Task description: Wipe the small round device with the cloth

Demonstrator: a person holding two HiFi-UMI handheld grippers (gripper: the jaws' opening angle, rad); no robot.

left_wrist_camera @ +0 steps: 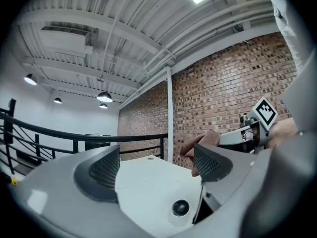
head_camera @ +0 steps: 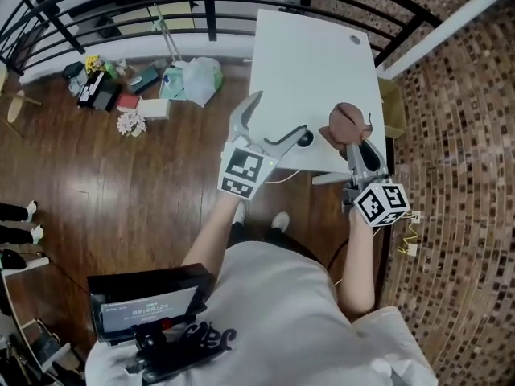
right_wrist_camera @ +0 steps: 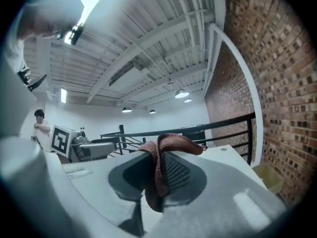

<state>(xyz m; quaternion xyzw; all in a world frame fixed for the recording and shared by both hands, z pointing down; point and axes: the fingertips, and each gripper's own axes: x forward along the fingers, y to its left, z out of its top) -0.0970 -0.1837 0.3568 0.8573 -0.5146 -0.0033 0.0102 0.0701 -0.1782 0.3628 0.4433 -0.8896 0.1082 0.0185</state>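
Right gripper (right_wrist_camera: 157, 170) pinches rust-brown fabric cloth (right_wrist_camera: 171, 142); left gripper (left_wrist_camera: 161, 165), spread and empty, hangs above small round black device (left_wrist_camera: 180, 208); wiping seemingly not yet begun.

A: Anything ahead of the left tool (head_camera: 282, 112)?
B: Open tabletop (head_camera: 310, 55) up to the railing (head_camera: 209, 8). Only the device (head_camera: 305, 138) lies low between its jaws, and the right tool (head_camera: 357, 145), with cloth (head_camera: 346, 121), stands near its right.

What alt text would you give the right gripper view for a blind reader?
The right tool pinches a reddish-brown cloth between its two jaws, above a white table. A black railing and brick wall stand behind.
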